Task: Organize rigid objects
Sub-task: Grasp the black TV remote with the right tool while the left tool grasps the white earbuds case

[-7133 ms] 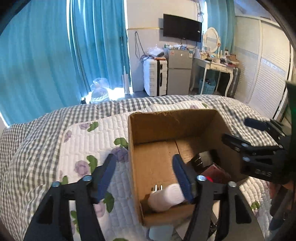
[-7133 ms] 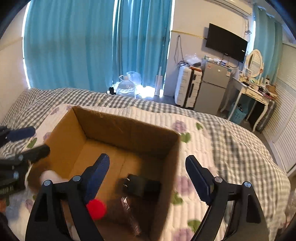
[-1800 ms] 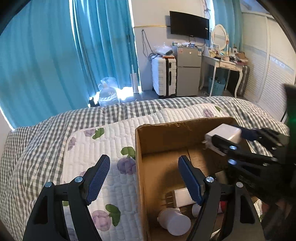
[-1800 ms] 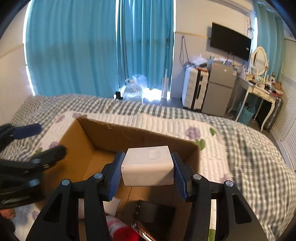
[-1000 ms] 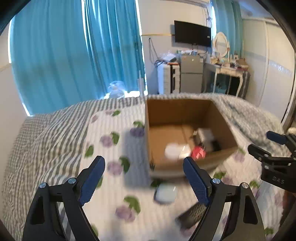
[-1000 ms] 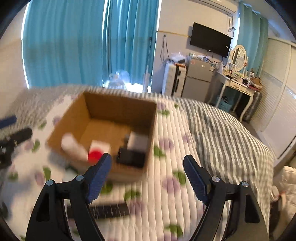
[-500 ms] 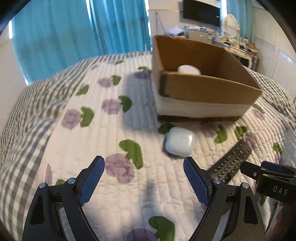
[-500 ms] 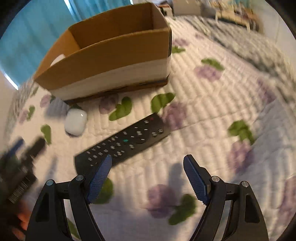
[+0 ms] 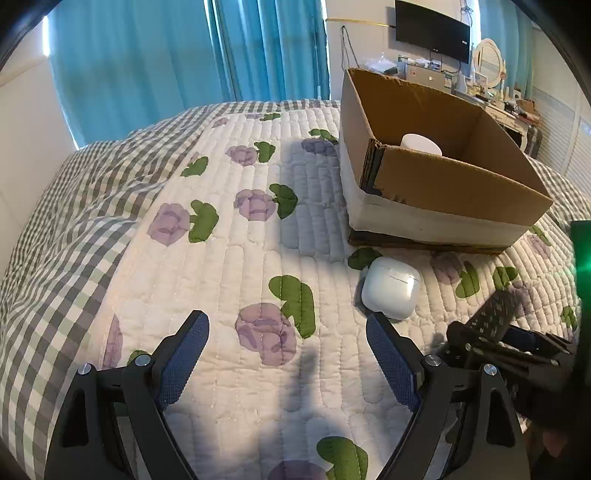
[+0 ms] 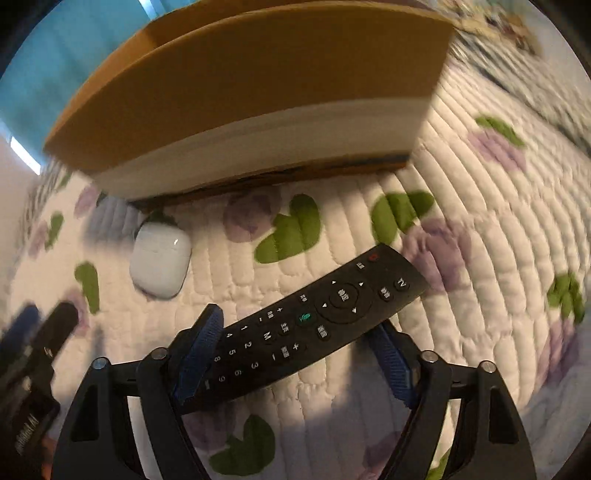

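Observation:
A black remote control (image 10: 314, 325) lies on the flowered quilt (image 10: 480, 258) in front of a cardboard box (image 10: 258, 92). My right gripper (image 10: 295, 354) is open, low over the quilt, its jaws on either side of the remote's near half. A white earbud case (image 10: 160, 262) lies left of the remote; in the left wrist view the case (image 9: 391, 288) lies just ahead of the right fingertip (image 9: 391, 362). My left gripper (image 9: 288, 362) is open and empty above the quilt. The box (image 9: 443, 177) holds a white round object (image 9: 421, 144). The remote's far end (image 9: 498, 314) shows there too.
The bed's grey checked blanket (image 9: 74, 221) spreads to the left. Blue curtains (image 9: 166, 55), a TV (image 9: 432, 26) and a cluttered desk (image 9: 509, 107) stand beyond the bed. The other gripper's black frame (image 9: 517, 354) sits at the right of the left wrist view.
Both grippers have come down from the box to the quilt in front of it. The right gripper, which held a white block over the box, now straddles the remote.

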A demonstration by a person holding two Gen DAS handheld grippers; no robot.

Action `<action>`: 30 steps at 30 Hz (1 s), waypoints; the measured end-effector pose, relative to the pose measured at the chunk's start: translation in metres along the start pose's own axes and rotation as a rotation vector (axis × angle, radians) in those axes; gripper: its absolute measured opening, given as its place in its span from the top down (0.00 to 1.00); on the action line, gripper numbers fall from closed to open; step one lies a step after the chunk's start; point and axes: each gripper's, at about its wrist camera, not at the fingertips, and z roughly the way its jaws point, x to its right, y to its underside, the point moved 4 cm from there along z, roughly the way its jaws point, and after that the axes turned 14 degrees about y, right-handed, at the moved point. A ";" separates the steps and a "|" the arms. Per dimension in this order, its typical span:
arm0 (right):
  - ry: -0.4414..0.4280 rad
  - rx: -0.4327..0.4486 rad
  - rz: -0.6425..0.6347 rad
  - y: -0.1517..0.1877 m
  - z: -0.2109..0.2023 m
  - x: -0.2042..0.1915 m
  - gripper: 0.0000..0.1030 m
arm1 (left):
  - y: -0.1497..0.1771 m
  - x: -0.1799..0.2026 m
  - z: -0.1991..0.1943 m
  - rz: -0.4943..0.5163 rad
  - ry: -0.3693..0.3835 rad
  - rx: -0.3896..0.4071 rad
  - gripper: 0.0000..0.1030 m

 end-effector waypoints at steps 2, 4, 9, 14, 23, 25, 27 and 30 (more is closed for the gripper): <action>-0.019 0.033 -0.066 0.005 -0.010 -0.007 0.55 | 0.000 -0.001 0.001 -0.004 -0.002 -0.003 0.14; -0.022 0.049 -0.097 0.007 -0.017 -0.006 0.63 | 0.001 -0.002 0.003 -0.010 -0.007 -0.008 0.14; 0.007 0.066 -0.118 0.009 -0.035 0.023 0.81 | 0.003 0.000 0.006 0.003 -0.004 -0.018 0.14; 0.102 0.099 -0.177 0.006 -0.047 0.041 0.81 | 0.004 0.009 0.009 0.042 0.007 -0.035 0.14; 0.166 0.126 -0.117 -0.007 -0.047 0.066 0.81 | -0.005 0.045 0.031 0.086 0.053 -0.103 0.14; 0.193 0.135 -0.083 -0.008 -0.047 0.070 0.81 | -0.008 0.050 0.044 0.066 0.075 -0.114 0.14; 0.196 0.144 -0.054 -0.012 -0.047 0.078 0.81 | -0.012 0.054 0.056 0.073 0.093 -0.098 0.14; 0.183 0.146 -0.024 -0.016 -0.043 0.083 0.81 | -0.014 0.057 0.071 0.090 0.086 -0.097 0.14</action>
